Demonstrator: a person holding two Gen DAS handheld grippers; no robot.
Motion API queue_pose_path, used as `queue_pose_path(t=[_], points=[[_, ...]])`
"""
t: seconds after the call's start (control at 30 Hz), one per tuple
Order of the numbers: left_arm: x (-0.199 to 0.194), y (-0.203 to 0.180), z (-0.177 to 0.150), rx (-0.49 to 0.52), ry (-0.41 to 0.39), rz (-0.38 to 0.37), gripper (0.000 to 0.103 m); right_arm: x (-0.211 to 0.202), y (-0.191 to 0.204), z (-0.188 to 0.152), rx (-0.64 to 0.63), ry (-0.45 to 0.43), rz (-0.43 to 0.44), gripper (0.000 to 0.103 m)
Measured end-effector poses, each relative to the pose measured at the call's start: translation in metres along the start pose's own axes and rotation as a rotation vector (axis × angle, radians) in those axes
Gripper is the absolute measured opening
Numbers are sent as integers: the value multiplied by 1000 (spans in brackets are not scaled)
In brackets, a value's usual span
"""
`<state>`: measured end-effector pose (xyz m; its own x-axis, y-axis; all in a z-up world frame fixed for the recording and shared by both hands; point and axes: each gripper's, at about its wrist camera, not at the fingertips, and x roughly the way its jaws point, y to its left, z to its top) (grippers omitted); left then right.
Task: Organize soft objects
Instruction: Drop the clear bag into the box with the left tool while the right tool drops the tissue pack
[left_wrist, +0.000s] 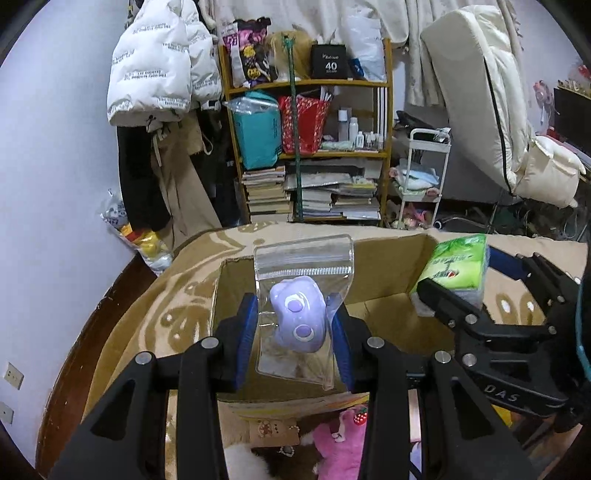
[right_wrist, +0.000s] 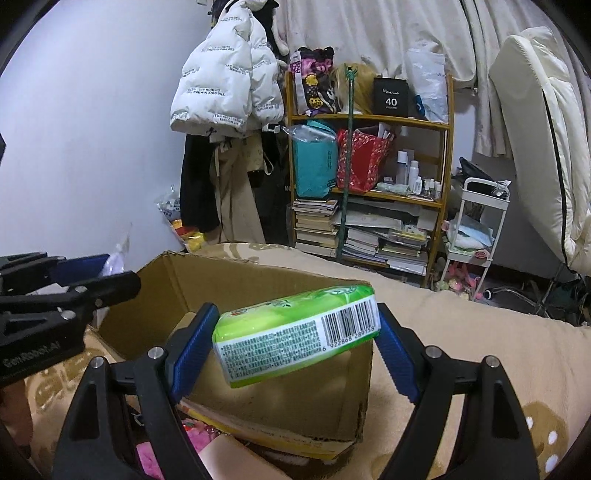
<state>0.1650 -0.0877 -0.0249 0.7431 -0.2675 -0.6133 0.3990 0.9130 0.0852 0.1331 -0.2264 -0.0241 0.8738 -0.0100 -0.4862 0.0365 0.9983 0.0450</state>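
Observation:
My left gripper (left_wrist: 295, 332) is shut on a clear zip bag (left_wrist: 295, 266) that holds a purple squishy toy (left_wrist: 299, 319), hanging over the open cardboard box (left_wrist: 384, 254). My right gripper (right_wrist: 295, 347) is shut on a green tissue pack (right_wrist: 295, 339), its blue pads pressing both ends, above the same cardboard box (right_wrist: 236, 280). In the left wrist view the right gripper (left_wrist: 458, 284) shows at right with the tissue pack (left_wrist: 456, 266). The left gripper's fingers (right_wrist: 74, 288) appear at the left edge of the right wrist view.
The box sits on a beige patterned blanket (left_wrist: 177, 288). A pink plush (left_wrist: 340, 443) and other soft toys lie in front of the box. A wooden shelf (left_wrist: 306, 147) of books and bags, a white jacket (left_wrist: 155, 62) and a white cart (left_wrist: 424, 177) stand behind.

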Motion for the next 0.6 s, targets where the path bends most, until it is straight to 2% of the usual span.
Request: queue_pose_path(t=[0.13,0.3,0.6], points=[[13,2,-4,-3,17,6,37,6,2,-2,-32,7,-19,88],[24,1,-9,-3,55,-13,38,15,3,-8,-43,45,11,88],[27,6,-12,-21,69,1,38,21,-2,-14,-26,77,2,88]])
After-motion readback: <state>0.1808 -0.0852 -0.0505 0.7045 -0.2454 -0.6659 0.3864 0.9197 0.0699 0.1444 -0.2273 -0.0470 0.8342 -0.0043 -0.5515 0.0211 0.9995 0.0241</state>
